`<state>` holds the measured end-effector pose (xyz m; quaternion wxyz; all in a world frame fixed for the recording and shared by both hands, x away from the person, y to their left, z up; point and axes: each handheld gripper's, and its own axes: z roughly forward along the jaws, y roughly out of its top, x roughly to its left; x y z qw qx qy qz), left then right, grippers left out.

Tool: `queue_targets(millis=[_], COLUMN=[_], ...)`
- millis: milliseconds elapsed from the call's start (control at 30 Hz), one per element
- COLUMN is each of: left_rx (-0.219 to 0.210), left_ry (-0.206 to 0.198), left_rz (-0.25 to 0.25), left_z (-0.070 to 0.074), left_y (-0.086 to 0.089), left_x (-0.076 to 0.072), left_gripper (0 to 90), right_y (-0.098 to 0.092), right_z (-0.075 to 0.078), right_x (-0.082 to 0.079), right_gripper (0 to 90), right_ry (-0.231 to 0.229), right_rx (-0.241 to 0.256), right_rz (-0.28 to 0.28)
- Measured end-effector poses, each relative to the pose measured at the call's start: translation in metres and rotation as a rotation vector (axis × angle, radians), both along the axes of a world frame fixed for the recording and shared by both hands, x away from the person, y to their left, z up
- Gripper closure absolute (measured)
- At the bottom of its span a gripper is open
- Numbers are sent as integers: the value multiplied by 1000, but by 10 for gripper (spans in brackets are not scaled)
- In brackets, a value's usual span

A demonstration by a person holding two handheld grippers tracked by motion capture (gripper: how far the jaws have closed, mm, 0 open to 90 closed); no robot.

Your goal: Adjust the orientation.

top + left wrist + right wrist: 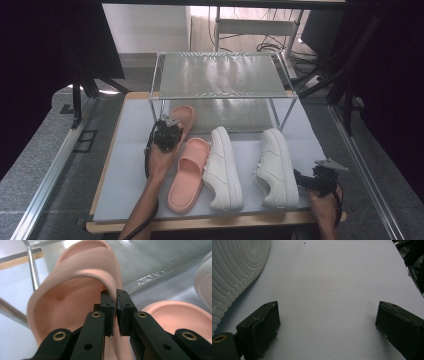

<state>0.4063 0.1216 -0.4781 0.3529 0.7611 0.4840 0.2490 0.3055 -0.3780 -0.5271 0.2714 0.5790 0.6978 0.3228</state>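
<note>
The pink slipper [184,116] sits left of centre in the high view, just in front of the lower shelf of the metal rack [218,76], with its toe end reaching to the shelf's front edge. The left gripper [166,134] has its jaws pinched tight on the edge of the slipper's strap; in the left gripper view the slipper [75,287] takes up the upper left and middle of the frame, tipped so that its dotted footbed faces the camera, and the left gripper [116,312] closes on the strap's rim with hardly any gap between the jaws.

A second pink slipper [188,172] lies flat on the white mat [127,165] just below and right of the held one, toe pointing to the bottom of the high view; its footbed [182,317] shows at the lower right of the left gripper view.

Two white sneakers lie on the mat to the right. The nearer sneaker [223,167] rests against the flat slipper's side, and the farther sneaker [276,167] lies apart from it toward the right.

The rack has two shelves, both with nothing on them apart from the held slipper's toe at the lower one's edge.

The right gripper [306,181] is at the lower right of the high view, beside the heel of the farther sneaker. In the right gripper view its jaws stand wide apart over bare mat [332,290], holding nothing, with the ribbed sneaker sole [234,265] at the upper left.
</note>
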Motion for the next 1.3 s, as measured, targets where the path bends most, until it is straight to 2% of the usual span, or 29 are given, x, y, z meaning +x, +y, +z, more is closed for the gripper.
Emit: queue_targets(millis=[167,200,267,300,333,467,500,733,867,900,967,1000,1033,1167,1300], left_rx=[-7,-2,-9,-28,-51,-76,-92,-104,-99,-99,-100,-89,-89,-82,-62], left_ry=[14,11,3,-1,-7,-15,-16,-16,-8,-2,2,14,14,61,81], left_rz=[1,-3,-3,-2,-1,0,-3,-20,-26,-27,-27,-36,-36,-81,-81], left_z=[-2,-2,1,3,7,12,15,16,11,8,6,1,1,-10,-16], left_y=[-1,-1,0,3,8,16,21,40,51,56,58,61,61,65,64], left_x=[4,4,1,-1,-6,-15,-23,-52,-74,-84,-89,-98,-98,-112,-116], left_gripper=[827,796,767,763,747,718,703,675,713,754,792,820,833,889,894], right_y=[0,0,0,0,0,0,0,0,0,0,0,0,0,0,0], right_z=[0,0,0,0,0,0,0,0,0,0,0,0,0,0,0], right_x=[0,0,0,0,0,0,0,0,0,0,0,0,0,0,0], right_gripper=[57,56,57,57,57,57,57,57,56,57,57,57,57,57,57], right_ry=[0,0,0,0,0,0,0,0,0,0,0,0,0,0,0], right_rx=[0,0,0,0,0,0,0,2,1,1,1,0,0,0,0], right_rz=[0,0,0,0,0,0,0,-1,-2,-2,-3,-2,-2,-2,-2])
